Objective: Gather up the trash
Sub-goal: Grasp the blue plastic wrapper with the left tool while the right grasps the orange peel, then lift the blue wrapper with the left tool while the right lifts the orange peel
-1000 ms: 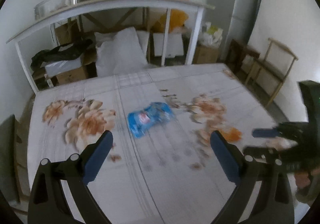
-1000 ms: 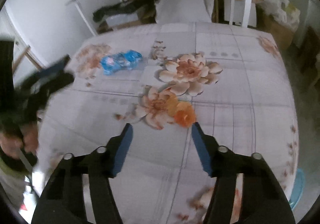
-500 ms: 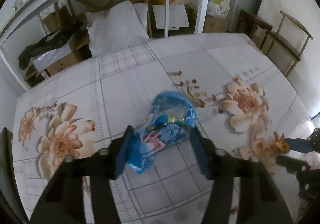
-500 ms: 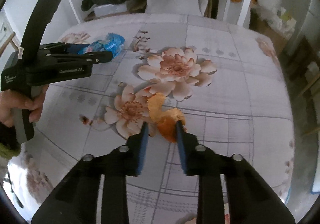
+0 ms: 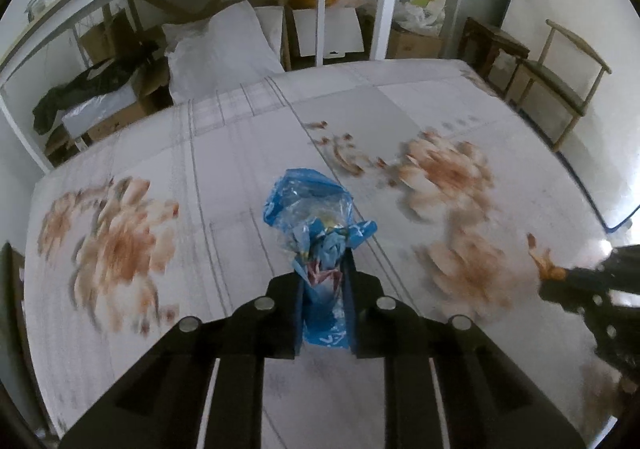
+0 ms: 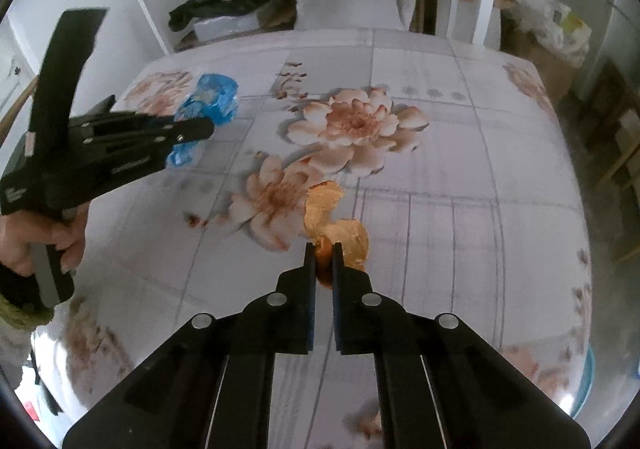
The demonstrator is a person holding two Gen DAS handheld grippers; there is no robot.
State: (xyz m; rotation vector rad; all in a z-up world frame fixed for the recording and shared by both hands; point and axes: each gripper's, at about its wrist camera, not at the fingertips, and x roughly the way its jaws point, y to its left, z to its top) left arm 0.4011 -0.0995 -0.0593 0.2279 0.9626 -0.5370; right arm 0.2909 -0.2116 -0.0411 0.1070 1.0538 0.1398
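Note:
My left gripper (image 5: 323, 269) is shut on a crumpled blue plastic wrapper (image 5: 316, 217), which sticks out forward past the fingertips above the floral tablecloth (image 5: 240, 177). In the right wrist view the left gripper (image 6: 202, 131) holds that blue wrapper (image 6: 212, 99) at the table's left. My right gripper (image 6: 323, 249) is shut on an orange peel (image 6: 334, 223), whose curled pieces reach ahead of the fingers. In the left wrist view the right gripper (image 5: 560, 275) shows at the right edge with the orange peel (image 5: 542, 259) at its tip.
A white shelf frame (image 5: 320, 1) stands behind the table with a white sack (image 5: 224, 45), cardboard boxes and a yellow bag under it. A wooden chair (image 5: 568, 77) stands at the right. A blue bin rim (image 6: 586, 381) shows below the table's right edge.
Both grippers have closed: the left on the blue wrapper, the right on the orange peel. Both had approached their objects with jaws open a second ago.

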